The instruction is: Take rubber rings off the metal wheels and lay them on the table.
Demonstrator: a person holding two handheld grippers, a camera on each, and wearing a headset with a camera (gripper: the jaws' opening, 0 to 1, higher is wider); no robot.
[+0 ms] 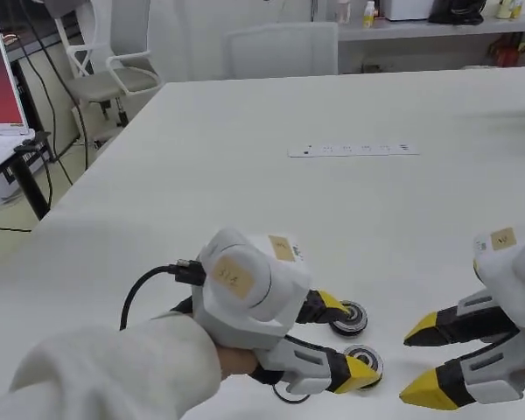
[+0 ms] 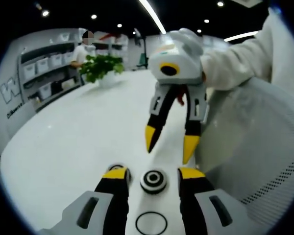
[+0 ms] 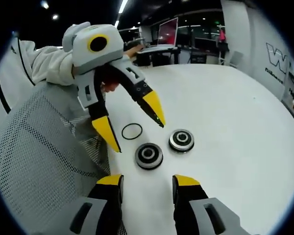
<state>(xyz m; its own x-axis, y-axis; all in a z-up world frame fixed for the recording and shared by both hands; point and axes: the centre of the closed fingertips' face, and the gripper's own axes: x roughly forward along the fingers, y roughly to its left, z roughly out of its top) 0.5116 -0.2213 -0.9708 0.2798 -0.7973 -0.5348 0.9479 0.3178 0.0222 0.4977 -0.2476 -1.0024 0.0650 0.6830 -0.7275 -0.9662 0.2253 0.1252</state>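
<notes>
Two metal wheels lie on the white table (image 1: 245,175), one (image 1: 348,318) farther from me than the other (image 1: 365,359). My left gripper (image 1: 346,337) is open around them; in its own view one wheel (image 2: 153,181) sits between the tips and the other (image 2: 118,169) peeks from behind the left jaw. A loose black rubber ring (image 2: 151,223) lies on the table under that gripper (image 2: 154,174). My right gripper (image 1: 420,359) hangs open to the right, pointing at the wheels (image 3: 148,155) (image 3: 181,140), with the ring (image 3: 132,131) beyond them.
A white power strip (image 1: 353,150) lies mid-table. Chairs (image 1: 114,70) stand past the far edge, and a desk with a screen (image 1: 0,87) stands at the left. A mesh chair back (image 3: 44,147) is close to the table edge. A potted plant (image 2: 103,68) stands far off.
</notes>
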